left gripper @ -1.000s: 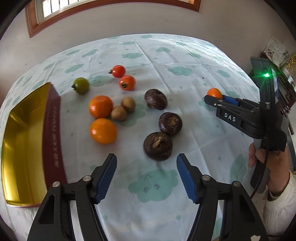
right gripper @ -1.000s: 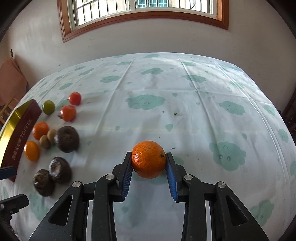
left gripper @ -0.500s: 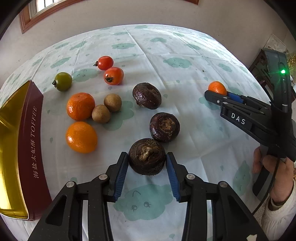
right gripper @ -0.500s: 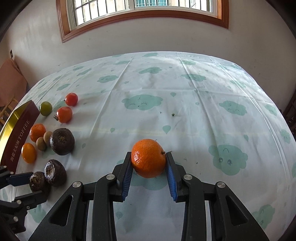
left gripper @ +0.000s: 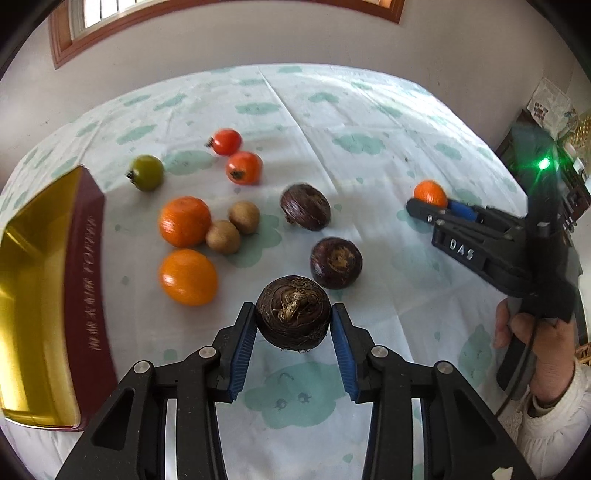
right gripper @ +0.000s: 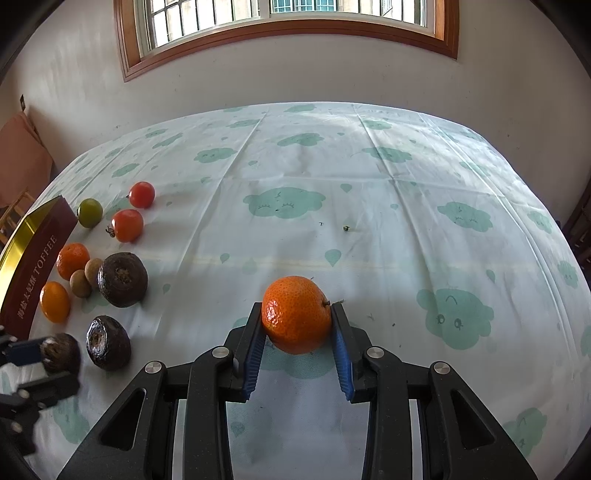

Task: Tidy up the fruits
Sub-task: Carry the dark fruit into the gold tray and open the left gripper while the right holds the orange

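My left gripper (left gripper: 293, 314) is shut on a dark brown water chestnut (left gripper: 293, 312) and holds it just above the cloth; it also shows in the right wrist view (right gripper: 59, 352). My right gripper (right gripper: 297, 317) is shut on an orange mandarin (right gripper: 296, 314), which also shows in the left wrist view (left gripper: 430, 192). Two more chestnuts (left gripper: 335, 262) (left gripper: 305, 206), two mandarins (left gripper: 187, 277) (left gripper: 184, 221), two small brown fruits (left gripper: 223, 236), two red tomatoes (left gripper: 243, 167) and a green tomato (left gripper: 147, 172) lie on the cloth.
A gold toffee tin (left gripper: 33, 295) with a dark red wall stands open at the table's left edge. The table carries a white cloth with green clouds (right gripper: 369, 206). A wall and a window (right gripper: 288, 14) lie beyond. A dark cabinet (left gripper: 569, 177) stands at the right.
My left gripper moved forward, shut on the nearest chestnut and lifted it a little. My right gripper has kept hold of the mandarin and barely moved.
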A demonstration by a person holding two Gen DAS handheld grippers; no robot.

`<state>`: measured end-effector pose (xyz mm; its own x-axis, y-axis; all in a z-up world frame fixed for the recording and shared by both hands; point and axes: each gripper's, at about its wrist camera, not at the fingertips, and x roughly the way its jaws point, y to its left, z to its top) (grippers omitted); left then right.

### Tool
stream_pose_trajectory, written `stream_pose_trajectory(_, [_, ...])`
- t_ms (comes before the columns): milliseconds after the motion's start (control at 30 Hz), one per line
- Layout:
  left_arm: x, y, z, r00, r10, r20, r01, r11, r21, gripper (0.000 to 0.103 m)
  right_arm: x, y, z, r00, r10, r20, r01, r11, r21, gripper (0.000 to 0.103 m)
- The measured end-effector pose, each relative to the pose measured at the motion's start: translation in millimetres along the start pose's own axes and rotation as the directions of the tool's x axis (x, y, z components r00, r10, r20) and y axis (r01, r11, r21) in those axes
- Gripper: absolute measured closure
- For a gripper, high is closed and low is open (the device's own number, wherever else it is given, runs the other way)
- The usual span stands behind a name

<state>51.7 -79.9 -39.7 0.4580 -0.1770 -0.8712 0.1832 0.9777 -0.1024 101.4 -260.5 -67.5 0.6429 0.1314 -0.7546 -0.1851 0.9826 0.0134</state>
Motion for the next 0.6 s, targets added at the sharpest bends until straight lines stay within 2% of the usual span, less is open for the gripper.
stream_pose_trajectory(133, [-22,19,4,0.999,0.007,0.038,-0.006,0.999,-0.045,0.066,0,1,1,1.0,-0.004,-0.002,0.004,1.0,-0.003,0.068])
stream_pose_trajectory(367, [-58,74,6,0.99,0.088,0.106,-0.074,0.989,-0.131,0.066,1,4,0,1.0,-0.016,-0.004,0.016,1.0,-0.015,0.068])
stream_pose_trajectory(600, [-66,146,-4,0.973,0.216,0.087,-0.186,0.947,-0.262,0.066,2,5,0,1.0,-0.025,-0.004,0.025,0.999,-0.023,0.068])
